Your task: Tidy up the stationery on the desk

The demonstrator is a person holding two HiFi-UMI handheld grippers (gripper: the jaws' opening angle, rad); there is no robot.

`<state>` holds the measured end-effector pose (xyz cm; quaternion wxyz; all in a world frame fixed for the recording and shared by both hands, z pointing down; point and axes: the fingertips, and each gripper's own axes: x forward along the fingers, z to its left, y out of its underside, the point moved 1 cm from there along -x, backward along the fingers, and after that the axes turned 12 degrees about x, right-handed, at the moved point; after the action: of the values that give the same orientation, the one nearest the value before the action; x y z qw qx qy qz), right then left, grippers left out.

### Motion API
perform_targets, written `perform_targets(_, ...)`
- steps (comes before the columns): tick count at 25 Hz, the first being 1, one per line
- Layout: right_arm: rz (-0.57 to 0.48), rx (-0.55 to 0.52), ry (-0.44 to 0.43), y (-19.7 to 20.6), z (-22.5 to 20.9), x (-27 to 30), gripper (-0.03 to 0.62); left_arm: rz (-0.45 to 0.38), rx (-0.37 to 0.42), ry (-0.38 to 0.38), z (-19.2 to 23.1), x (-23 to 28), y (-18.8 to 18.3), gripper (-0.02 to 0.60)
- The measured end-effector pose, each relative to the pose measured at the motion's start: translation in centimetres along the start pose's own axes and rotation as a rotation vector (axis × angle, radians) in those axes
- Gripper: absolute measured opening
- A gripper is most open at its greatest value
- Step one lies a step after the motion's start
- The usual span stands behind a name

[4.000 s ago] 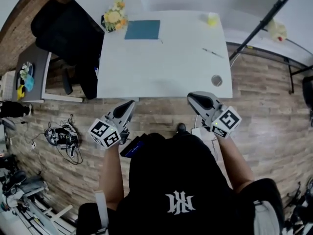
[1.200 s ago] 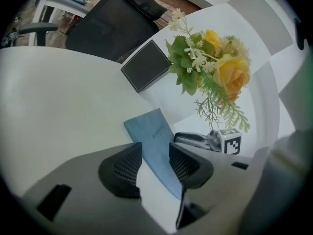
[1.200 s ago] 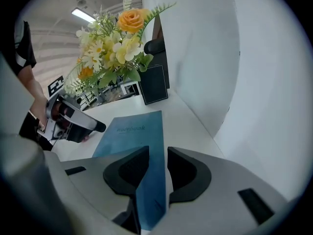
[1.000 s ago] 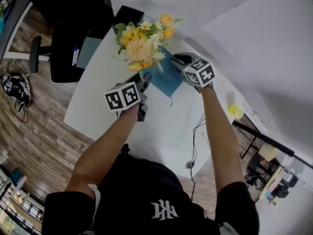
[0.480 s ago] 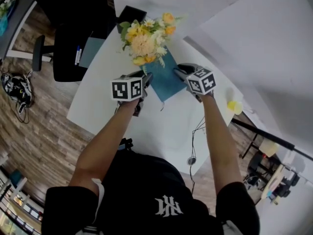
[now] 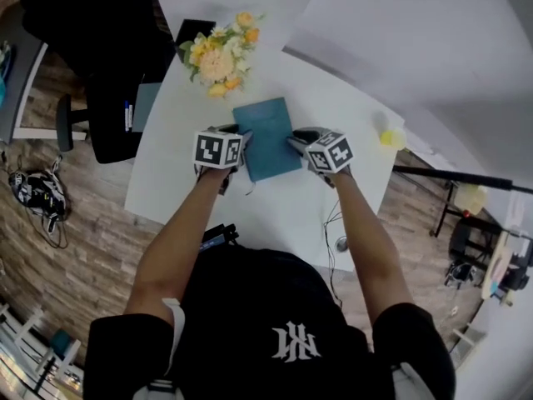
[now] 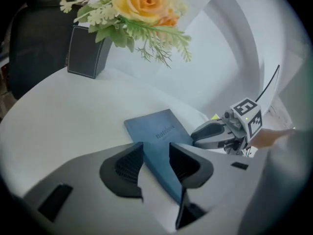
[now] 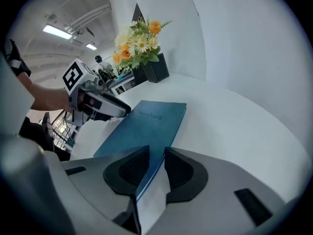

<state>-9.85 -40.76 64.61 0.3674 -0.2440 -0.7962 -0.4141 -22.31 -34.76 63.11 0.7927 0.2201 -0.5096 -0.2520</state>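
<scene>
The blue notebook [image 6: 266, 138] lies mid-desk [image 6: 183, 182], caught from both sides. The right gripper [image 8: 156, 159] has its jaws pinched on the notebook's right edge. The left gripper [image 7: 156, 154] has its jaws a little wider, with the left edge filling the gap, apparently gripped too. Uneven pulls could bend the cover or let one side slip out, and a careless swing toward the far left could topple the flowers [image 6: 216, 57]. Count: one notebook, one vase of flowers, two grippers, and one small yellow thing [image 6: 388, 137] at the far right corner.
</scene>
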Motion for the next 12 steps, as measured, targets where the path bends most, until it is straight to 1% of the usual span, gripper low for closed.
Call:
perform_targets(3, -0.015, 0.039, 0.008, 2.8, 0.9, -1.1, 0.117, 0.039, 0.055, 0.028, -1.6, 0.1, 1.1, 0.163)
perform_targets(5, -0.023, 0.06, 0.017, 4.5, 1.6, -1.6, 0.117, 0.067, 0.106, 0.046, -2.6, 0.2, 1.8, 0.163)
perform_targets(8, -0.014, 0.056, 0.042, 7.0, 2.6, -2.4, 0.117, 0.11, 0.182, 0.068, -4.1, 0.3, 2.9, 0.163)
perform_targets(12, -0.008, 0.055, 0.056, 9.8, 4.0, -3.6, 0.117, 0.144, 0.244, 0.094, -6.1, 0.2, 4.2, 0.163)
